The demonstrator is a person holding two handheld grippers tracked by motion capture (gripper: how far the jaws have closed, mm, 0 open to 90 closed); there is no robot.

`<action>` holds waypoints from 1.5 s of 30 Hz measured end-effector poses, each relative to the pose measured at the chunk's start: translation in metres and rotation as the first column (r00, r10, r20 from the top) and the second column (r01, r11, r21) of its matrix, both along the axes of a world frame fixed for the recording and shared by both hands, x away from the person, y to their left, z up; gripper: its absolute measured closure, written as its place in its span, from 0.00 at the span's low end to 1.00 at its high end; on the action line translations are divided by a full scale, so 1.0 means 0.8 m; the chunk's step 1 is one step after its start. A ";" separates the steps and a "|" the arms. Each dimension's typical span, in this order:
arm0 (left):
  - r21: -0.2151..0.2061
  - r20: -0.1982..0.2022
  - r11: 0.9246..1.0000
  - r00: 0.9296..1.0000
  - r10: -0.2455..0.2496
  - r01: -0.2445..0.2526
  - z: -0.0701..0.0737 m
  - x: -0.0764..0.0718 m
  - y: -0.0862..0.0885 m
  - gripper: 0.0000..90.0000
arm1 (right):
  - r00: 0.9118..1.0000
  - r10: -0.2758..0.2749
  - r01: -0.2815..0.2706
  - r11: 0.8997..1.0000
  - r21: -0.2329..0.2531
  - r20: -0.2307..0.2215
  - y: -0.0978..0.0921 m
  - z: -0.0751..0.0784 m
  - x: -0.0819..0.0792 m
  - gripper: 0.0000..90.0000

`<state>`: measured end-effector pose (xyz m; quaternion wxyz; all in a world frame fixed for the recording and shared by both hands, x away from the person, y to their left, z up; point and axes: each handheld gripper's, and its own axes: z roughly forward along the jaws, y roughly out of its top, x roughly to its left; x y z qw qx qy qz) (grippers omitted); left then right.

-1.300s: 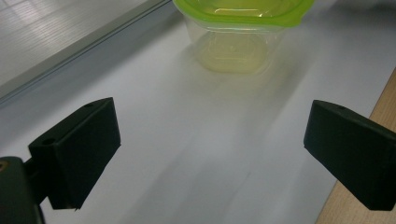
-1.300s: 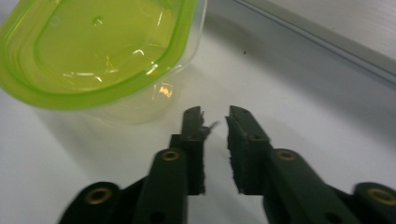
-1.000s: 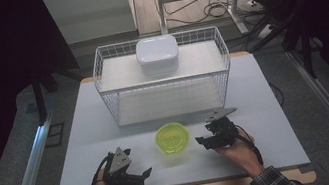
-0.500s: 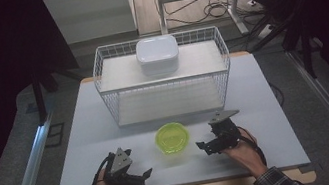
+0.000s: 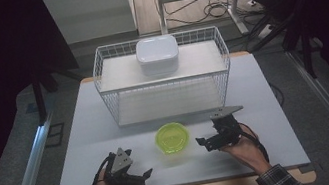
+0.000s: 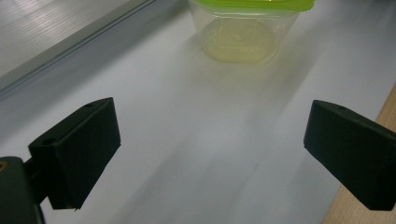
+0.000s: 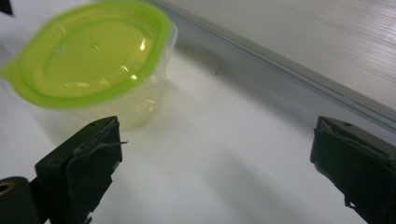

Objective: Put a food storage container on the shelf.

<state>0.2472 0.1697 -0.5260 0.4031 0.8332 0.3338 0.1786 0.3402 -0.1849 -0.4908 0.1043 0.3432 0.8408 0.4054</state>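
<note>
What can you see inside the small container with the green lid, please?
Through the clear wall of the container and its translucent green lid, nothing shows inside; it looks empty. The lid is on, and in the right gripper view a faint blur leaves small contents uncertain.

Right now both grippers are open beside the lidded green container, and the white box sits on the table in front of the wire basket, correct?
Not quite. The high view shows the white box on top of the wire basket, not in front of it. Left gripper and right gripper are open beside the lidded green container.
</note>
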 end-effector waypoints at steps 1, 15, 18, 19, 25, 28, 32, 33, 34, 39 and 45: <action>0.000 0.000 1.000 1.000 0.000 0.000 0.000 0.000 0.000 0.04 | 1.000 0.009 -0.009 1.000 0.013 -0.003 0.000 0.001 0.000 0.03; 0.009 0.002 1.000 1.000 0.000 0.000 0.000 0.000 -0.001 0.04 | 0.997 0.010 -0.009 1.000 0.007 -0.071 0.015 0.019 0.009 0.27; 0.009 0.002 1.000 1.000 0.001 -0.001 -0.001 0.000 -0.001 0.04 | 0.995 0.011 -0.005 0.999 0.053 -0.100 0.016 0.021 0.015 0.35; 0.009 0.002 1.000 1.000 0.001 -0.001 -0.001 0.000 -0.001 0.04 | 0.994 0.008 -0.001 0.998 0.064 -0.111 0.016 0.022 0.016 0.37; 0.012 0.002 1.000 1.000 0.000 0.000 -0.001 0.000 -0.002 0.04 | 0.983 0.016 0.005 0.993 0.114 -0.185 0.024 0.018 0.031 0.47; 0.013 0.002 1.000 1.000 -0.001 0.001 -0.001 0.001 -0.001 0.04 | 0.974 0.017 0.015 0.990 0.139 -0.225 0.032 0.015 0.038 0.51; 0.011 0.004 1.000 1.000 0.001 -0.001 -0.001 0.000 -0.001 0.04 | 0.963 0.016 0.029 0.986 0.162 -0.267 0.041 0.011 0.048 0.56; 0.011 0.004 1.000 1.000 0.001 -0.001 -0.001 0.000 -0.001 0.04 | 0.960 0.011 0.036 0.986 0.163 -0.280 0.043 0.010 0.050 0.58; 0.013 0.003 1.000 1.000 -0.001 0.001 -0.001 0.000 -0.001 0.04 | 0.957 0.010 0.041 0.985 0.168 -0.291 0.045 0.009 0.053 0.59; 0.014 0.003 1.000 1.000 -0.003 0.003 -0.001 0.000 -0.001 0.04 | 0.939 0.012 0.057 0.980 0.190 -0.344 0.051 0.001 0.061 0.67; 0.013 0.002 1.000 1.000 -0.005 0.005 -0.001 0.000 -0.001 0.04 | 0.918 0.011 0.080 0.974 0.212 -0.397 0.053 -0.005 0.066 0.78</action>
